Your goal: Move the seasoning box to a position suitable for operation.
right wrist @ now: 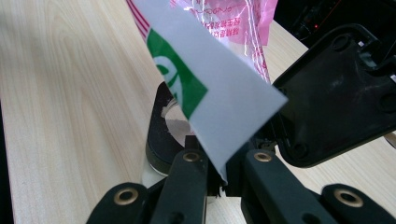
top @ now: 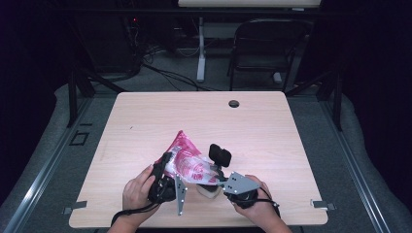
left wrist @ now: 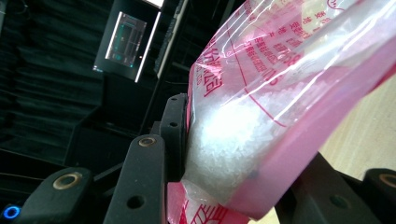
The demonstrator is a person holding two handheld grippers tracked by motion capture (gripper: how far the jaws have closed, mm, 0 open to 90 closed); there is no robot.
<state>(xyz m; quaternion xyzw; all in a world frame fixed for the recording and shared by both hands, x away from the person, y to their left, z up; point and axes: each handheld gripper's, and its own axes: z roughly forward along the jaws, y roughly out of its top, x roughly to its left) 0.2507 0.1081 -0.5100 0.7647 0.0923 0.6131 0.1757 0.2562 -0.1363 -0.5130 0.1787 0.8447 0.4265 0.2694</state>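
Note:
A pink and clear plastic bag (top: 187, 160) of white granules (left wrist: 229, 135) is held up over the table's front middle. My left gripper (top: 166, 164) is shut on the bag's lower left part, with the jaws pressing its sides (left wrist: 243, 163). My right gripper (top: 211, 178) is shut on a white and green flap (right wrist: 219, 98) at the bag's other end. Below the flap stands a small white jar with a black rim (right wrist: 159, 140), (top: 208, 191). Its black hinged lid (right wrist: 336, 93), (top: 220, 154) stands open.
The light wooden table (top: 194, 116) has a cable hole (top: 234, 103) near its far edge. A dark chair (top: 265, 43) and a desk leg (top: 200, 48) stand on the floor beyond it. Both hands rest near the front edge.

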